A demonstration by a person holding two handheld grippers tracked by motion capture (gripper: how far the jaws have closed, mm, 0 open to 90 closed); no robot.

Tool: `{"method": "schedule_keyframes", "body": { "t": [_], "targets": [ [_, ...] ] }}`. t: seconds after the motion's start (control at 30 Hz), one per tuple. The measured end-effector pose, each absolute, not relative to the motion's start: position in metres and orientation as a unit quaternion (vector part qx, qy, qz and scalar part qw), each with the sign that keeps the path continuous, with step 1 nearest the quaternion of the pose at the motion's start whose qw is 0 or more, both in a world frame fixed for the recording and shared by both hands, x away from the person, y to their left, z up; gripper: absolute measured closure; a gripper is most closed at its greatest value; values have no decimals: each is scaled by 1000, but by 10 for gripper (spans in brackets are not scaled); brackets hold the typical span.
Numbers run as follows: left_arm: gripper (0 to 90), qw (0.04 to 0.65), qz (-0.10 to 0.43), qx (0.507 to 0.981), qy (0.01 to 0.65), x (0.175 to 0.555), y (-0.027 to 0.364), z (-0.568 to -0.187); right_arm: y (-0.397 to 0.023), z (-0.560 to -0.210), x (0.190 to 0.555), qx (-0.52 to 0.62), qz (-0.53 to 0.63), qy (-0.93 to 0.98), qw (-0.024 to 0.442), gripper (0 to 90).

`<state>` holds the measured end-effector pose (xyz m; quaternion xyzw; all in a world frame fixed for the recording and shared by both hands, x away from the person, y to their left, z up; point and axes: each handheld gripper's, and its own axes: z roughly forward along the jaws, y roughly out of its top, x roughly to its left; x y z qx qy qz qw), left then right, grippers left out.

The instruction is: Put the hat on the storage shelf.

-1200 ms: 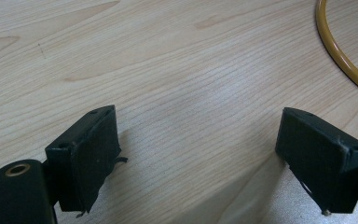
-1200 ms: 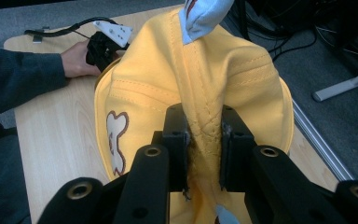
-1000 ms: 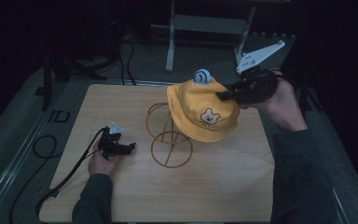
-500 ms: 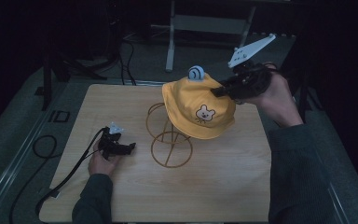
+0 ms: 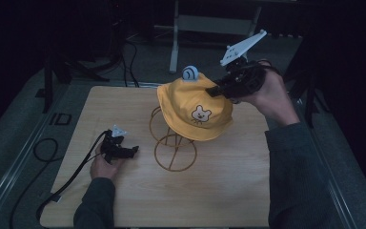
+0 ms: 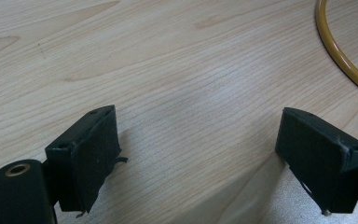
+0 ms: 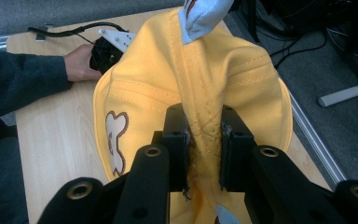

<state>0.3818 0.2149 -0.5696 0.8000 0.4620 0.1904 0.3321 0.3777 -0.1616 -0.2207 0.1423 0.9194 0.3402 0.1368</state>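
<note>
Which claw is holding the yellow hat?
The right claw, up by the stand, pinches the hat. The left claw rests open on the table.

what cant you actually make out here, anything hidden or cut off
- Top of the wire stand, high view: the yellow hat covers it, so whether the hat rests on it is unclear.
- Wire stand, left gripper view: cut off by the right edge, just an arc of its base ring.
- Bear patch on the hat, right gripper view: folded away, part outline showing.
- Left gripper jaws, high view: too small and dark; left gripper view shows them open.
</note>
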Motion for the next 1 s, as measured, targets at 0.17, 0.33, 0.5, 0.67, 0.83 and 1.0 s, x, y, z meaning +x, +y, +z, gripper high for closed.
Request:
{"method": "schedule_keyframes", "body": {
  "t": [0.17, 0.33, 0.5, 0.67, 0.83, 1.0],
  "targets": [
    [132, 333, 191, 799, 462, 382, 215, -570, -154, -221, 380, 140, 332, 923, 138, 760],
    [132, 332, 190, 800, 462, 382, 215, -570, -145, -218, 380, 134, 323, 927, 139, 760],
    [132, 333, 191, 800, 462, 382, 215, -570, -136, -216, 383, 131, 313, 931, 138, 759],
    [132, 332, 191, 800, 462, 382, 215, -570, -125, -216, 385, 124, 306, 934, 132, 759],
    [132, 332, 191, 800, 462, 382, 215, -570, -111, -218, 385, 114, 294, 940, 128, 758],
    [132, 332, 191, 800, 462, 382, 215, -570, -96, -224, 386, 107, 275, 948, 117, 757]
  ]
}}
